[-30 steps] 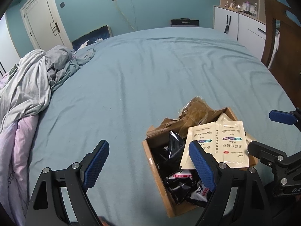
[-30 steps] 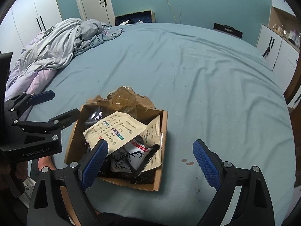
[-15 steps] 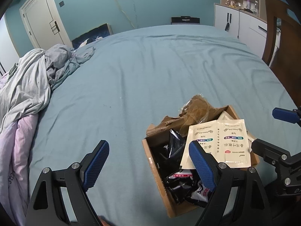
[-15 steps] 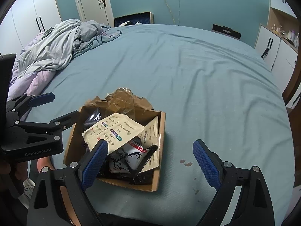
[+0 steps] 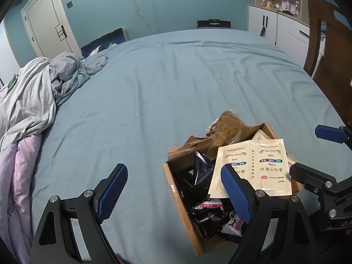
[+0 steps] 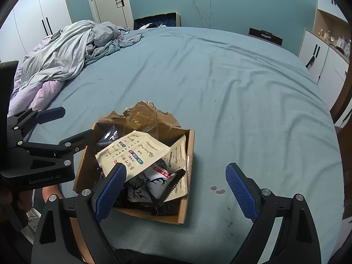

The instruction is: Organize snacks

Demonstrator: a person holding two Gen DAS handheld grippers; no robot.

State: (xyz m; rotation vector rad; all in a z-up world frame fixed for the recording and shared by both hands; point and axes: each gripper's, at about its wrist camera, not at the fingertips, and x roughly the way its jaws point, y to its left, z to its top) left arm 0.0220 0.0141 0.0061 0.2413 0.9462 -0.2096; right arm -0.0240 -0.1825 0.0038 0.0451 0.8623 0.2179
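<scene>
We hold both grippers above the bed, each pointing down at an angle over the blue sheet. Our left gripper stands wide with nothing between its pads; the cardboard box lies just to its right, so that the right-hand pad overlaps the box's open top in the left wrist view. Our right gripper is also spread wide and empty; the same box sits just ahead of its left pad, which overlaps the box's near corner.

Inside the box lie the snacks: a cream packet with printed text rests on top, tilted, over several black packets, and one black-and-white packet with an antler print shows in the right wrist view. Crumpled brown tape sticks up at the box's far edge. Well beyond our left gripper, a heap of grey bedding lies on the bed.
</scene>
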